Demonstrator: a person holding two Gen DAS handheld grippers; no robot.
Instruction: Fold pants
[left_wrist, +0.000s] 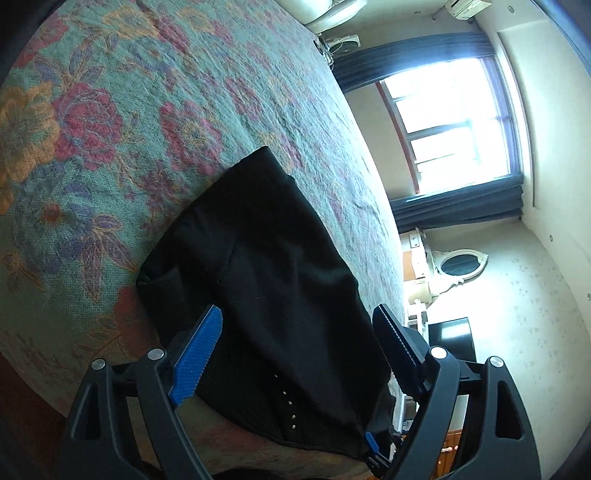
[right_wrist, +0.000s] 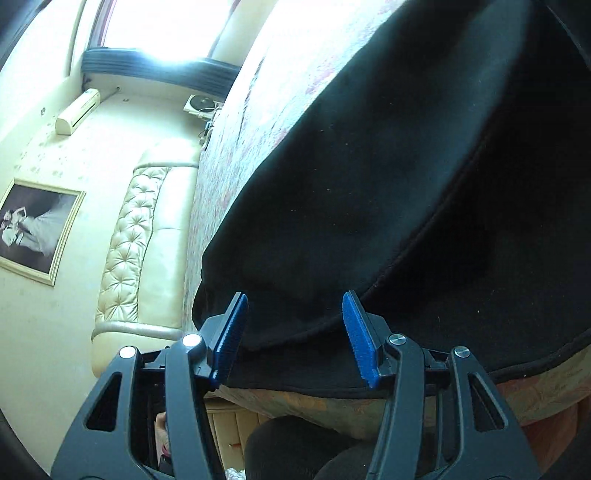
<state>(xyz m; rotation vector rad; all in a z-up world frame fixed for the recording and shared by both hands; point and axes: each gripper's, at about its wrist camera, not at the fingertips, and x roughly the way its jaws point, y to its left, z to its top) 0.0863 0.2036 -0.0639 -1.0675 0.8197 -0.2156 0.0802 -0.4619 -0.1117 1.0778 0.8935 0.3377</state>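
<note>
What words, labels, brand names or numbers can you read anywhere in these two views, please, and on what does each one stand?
None can be read.
The black pants carry no visible label or print.
The air conditioner shows no readable brand mark; it is too small to tell.
The framed picture shows an image, no caption.
The left gripper and right gripper bear no markings.

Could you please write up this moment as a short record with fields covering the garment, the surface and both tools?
garment: black pants, lying in a folded bundle near the edge of the bed
surface: floral bedspread, green with red and orange flowers
left tool: left tool, jaws open, spread either side of the pants, not gripping
right tool: right tool, jaws open at the pants' lower hem, fabric between the fingers but not pinched
background: window with dark curtains; padded headboard
</note>
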